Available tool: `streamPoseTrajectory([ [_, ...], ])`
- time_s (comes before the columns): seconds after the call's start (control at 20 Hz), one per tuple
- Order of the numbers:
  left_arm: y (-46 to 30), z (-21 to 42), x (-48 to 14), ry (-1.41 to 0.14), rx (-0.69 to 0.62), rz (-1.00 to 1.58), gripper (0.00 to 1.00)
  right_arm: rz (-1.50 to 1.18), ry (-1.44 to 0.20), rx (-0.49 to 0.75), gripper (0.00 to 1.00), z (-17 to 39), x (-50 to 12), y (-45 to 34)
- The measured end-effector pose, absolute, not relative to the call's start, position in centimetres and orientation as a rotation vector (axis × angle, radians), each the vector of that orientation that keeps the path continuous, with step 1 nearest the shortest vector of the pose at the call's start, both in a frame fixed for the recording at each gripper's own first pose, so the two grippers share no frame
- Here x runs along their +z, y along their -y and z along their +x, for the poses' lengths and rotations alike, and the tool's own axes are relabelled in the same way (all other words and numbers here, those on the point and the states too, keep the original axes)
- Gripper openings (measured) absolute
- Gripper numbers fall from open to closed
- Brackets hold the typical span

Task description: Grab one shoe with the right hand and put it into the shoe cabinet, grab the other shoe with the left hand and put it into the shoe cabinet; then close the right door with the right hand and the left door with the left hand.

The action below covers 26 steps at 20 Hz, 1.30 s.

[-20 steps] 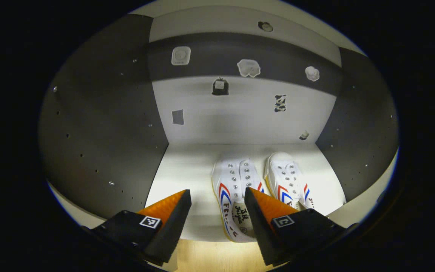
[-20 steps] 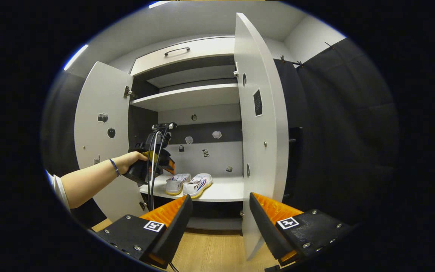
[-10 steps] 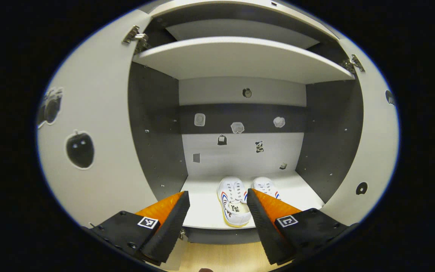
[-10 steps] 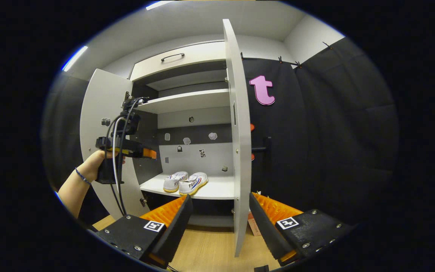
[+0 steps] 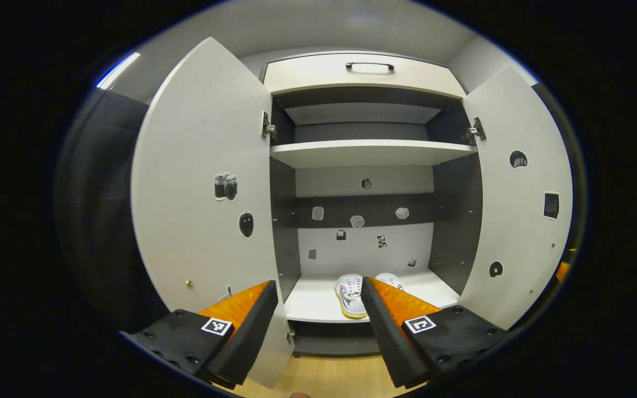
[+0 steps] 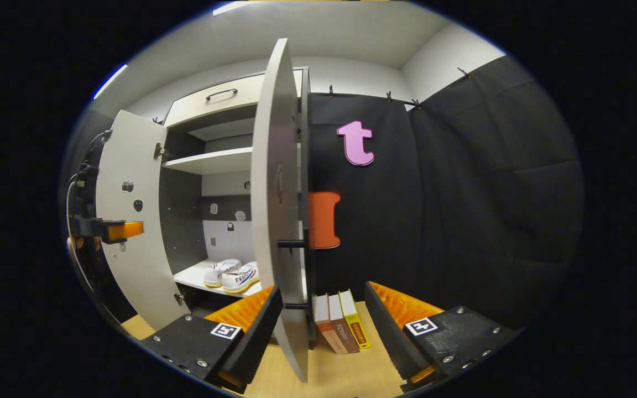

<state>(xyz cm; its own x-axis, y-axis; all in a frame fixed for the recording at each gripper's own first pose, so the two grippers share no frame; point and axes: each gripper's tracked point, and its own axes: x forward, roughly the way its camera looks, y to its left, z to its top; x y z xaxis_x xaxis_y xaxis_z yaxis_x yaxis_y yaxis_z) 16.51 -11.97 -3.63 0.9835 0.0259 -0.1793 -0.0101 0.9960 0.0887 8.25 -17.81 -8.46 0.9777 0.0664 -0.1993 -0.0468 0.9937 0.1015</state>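
Left gripper view: the left tool (image 5: 318,309) stands open and empty before the shoe cabinet (image 5: 360,69). Both doors are open, the left door (image 5: 202,182) and the right door (image 5: 523,221) swung wide. Two white shoes (image 5: 351,287) lie side by side on the lower shelf (image 5: 313,301), toes towards the back wall.

Right gripper view: the right tool (image 6: 321,318) is likewise open and empty, its fingers either side of the right door's (image 6: 274,193) edge, not touching it. The shoes (image 6: 231,275) rest on the lower shelf. The left tool (image 6: 122,229) is near the left door (image 6: 130,221). Three books (image 6: 340,329) stand on the wooden floor (image 6: 351,370) beside the cabinet.
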Motion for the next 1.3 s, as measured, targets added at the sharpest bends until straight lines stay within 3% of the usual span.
streamPoseTrajectory([
  [0.4, 9.0, 9.5, -3.5, -0.134, 0.104, 0.072, 0.97, 0.113, -0.207, 0.103, 0.93, 10.7, -9.7, 18.3],
  [0.8, 4.5, 7.4, -4.1, -0.167, 0.135, 0.017, 0.97, 0.134, -0.229, 0.113, 0.91, 11.2, -9.8, 16.8],
  [0.85, 4.0, 7.3, -4.2, -0.169, 0.130, 0.011, 0.99, 0.125, -0.226, 0.101, 0.98, 11.2, -9.6, 16.5],
  [0.9, 3.7, 7.2, -4.2, -0.171, 0.119, 0.005, 0.96, 0.106, -0.222, 0.088, 0.87, 11.1, -9.6, 16.2],
  [0.95, 3.4, 7.3, -4.1, -0.167, 0.107, -0.001, 0.96, 0.087, -0.217, 0.078, 0.86, 10.9, -9.5, 15.8],
  [1.0, 2.9, 7.5, -4.0, -0.157, 0.097, -0.005, 0.97, 0.074, -0.214, 0.071, 0.92, 10.8, -9.4, 15.2],
  [1.05, 2.4, 7.6, -3.8, -0.147, 0.089, -0.004, 0.96, 0.072, -0.217, 0.066, 0.80, 10.9, -8.9, 14.4],
  [1.1, 1.9, 7.6, -3.5, -0.138, 0.082, -0.001, 0.97, 0.080, -0.219, 0.063, 0.74, 10.7, -9.0, 13.9],
  [1.3, 0.1, 8.2, -3.2, -0.133, 0.036, -0.011, 0.94, 0.113, -0.208, 0.042, 0.68, 10.5, -8.8, 11.4],
])
